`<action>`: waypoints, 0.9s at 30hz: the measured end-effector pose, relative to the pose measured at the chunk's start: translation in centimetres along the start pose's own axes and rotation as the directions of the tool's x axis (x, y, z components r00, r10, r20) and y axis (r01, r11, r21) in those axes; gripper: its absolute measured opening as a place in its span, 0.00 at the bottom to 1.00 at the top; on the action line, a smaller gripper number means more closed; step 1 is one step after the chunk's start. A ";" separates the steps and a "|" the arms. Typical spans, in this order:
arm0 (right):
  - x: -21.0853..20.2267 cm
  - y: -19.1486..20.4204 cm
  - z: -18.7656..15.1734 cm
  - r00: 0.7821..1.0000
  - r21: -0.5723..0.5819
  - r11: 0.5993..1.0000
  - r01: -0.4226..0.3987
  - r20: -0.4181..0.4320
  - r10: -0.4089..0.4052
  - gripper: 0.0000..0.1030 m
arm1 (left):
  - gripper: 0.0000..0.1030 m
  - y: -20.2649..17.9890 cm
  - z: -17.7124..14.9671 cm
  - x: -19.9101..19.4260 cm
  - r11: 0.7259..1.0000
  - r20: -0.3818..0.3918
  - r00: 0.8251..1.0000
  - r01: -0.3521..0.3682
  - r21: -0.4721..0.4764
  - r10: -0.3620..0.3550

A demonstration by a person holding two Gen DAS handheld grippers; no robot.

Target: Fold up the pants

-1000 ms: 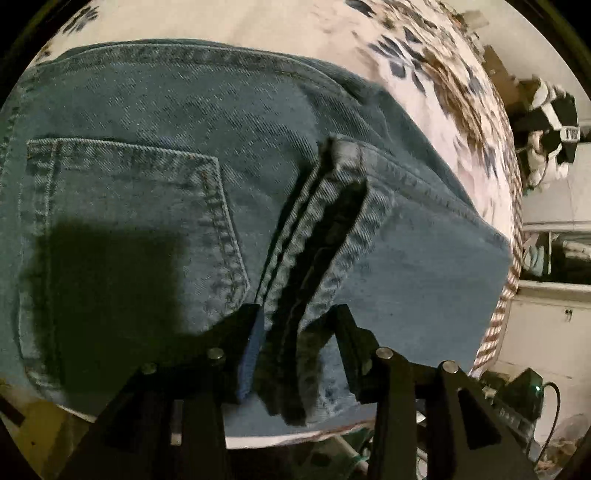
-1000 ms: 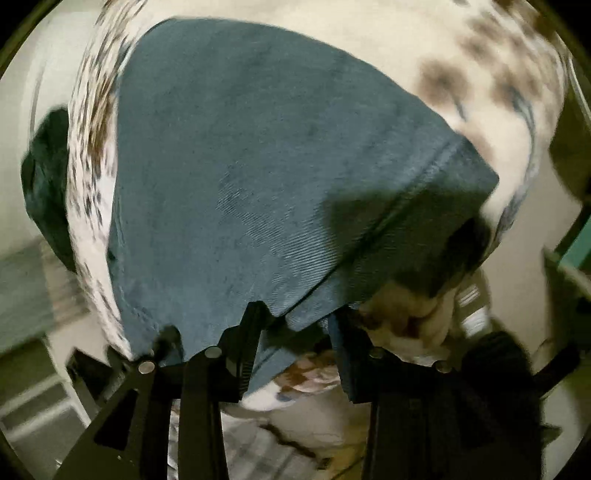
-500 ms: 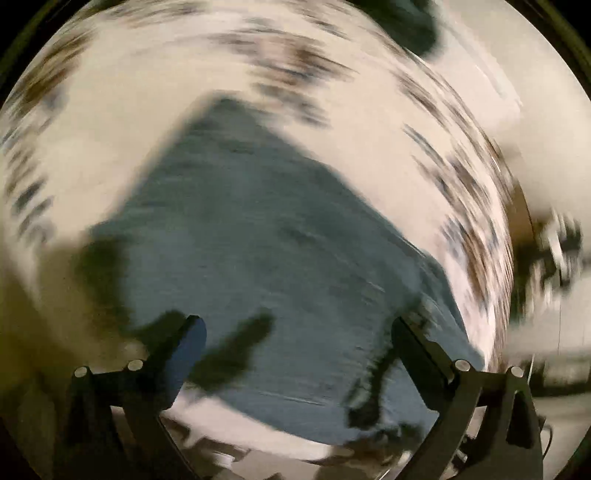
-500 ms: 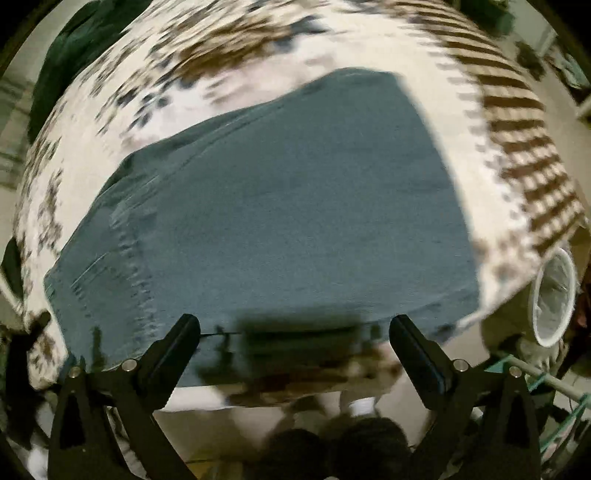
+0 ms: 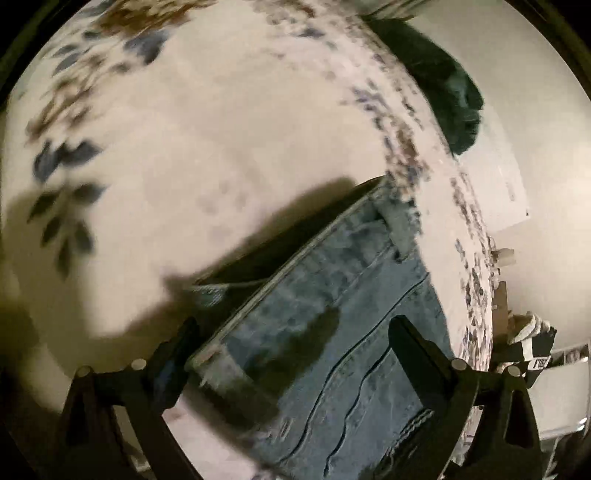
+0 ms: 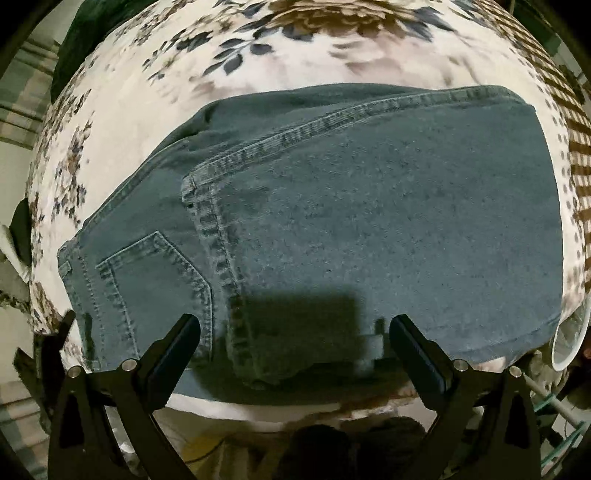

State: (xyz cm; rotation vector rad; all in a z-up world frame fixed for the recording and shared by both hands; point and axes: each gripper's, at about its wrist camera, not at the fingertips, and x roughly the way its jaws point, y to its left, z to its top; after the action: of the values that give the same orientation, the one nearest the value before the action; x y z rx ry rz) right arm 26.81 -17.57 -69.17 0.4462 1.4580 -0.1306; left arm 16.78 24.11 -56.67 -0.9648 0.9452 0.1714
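Observation:
Blue denim pants lie folded on a floral bedsheet, back pocket at the left, leg fold on top. My right gripper is open and empty, just above the near edge of the pants. In the left wrist view the waistband end of the pants lies below my left gripper, which is open and empty; that view is blurred.
A dark green garment lies at the far edge of the bed, also in the right wrist view. A white round container stands off the bed's right edge. Clutter and shelves sit beside the bed.
Both grippers let go of the denim and opened wide. The left one swung toward the waistband end; the right one pulled back over the folded pants.

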 end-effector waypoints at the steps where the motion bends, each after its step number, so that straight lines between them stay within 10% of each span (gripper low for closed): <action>1: 0.1 0.0 0.2 1.000 -0.001 1.000 0.004 -0.001 -0.004 1.00 | 0.96 0.1 0.1 0.4 1.000 0.007 1.000 0.007 0.000 -0.007; 5: 0.1 -1.0 0.8 1.000 0.015 1.000 0.011 -0.004 -0.011 1.00 | 0.89 1.0 0.5 0.9 0.998 0.070 0.996 0.062 -0.028 -0.060; 7: 0.1 -1.6 1.1 1.000 0.029 1.000 0.008 -0.003 -0.008 1.00 | 0.50 1.1 0.7 0.7 0.997 0.085 0.994 0.066 -0.043 -0.062; 9: 0.2 -2.6 1.3 1.000 0.047 0.999 0.007 -0.003 -0.007 1.00 | 0.35 1.4 0.6 0.3 0.996 0.095 0.994 0.059 -0.061 -0.053; 18: -1.4 -8.0 0.5 0.999 0.126 0.991 -0.042 0.018 0.040 1.00 | 0.20 -5.8 -1.1 -6.0 0.982 0.187 0.972 0.115 0.152 -0.143; 27: -6.2 -15.9 -0.7 0.996 0.202 0.977 -0.073 0.071 0.060 1.00 | 0.16 -20.7 -9.5 -8.2 0.832 0.015 0.953 0.255 0.492 -0.301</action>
State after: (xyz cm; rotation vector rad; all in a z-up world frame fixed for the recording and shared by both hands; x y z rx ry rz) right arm 19.80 -32.96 -66.52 0.6527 1.3695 -0.2411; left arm 16.65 6.86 -39.70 -0.6067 0.7009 -0.2629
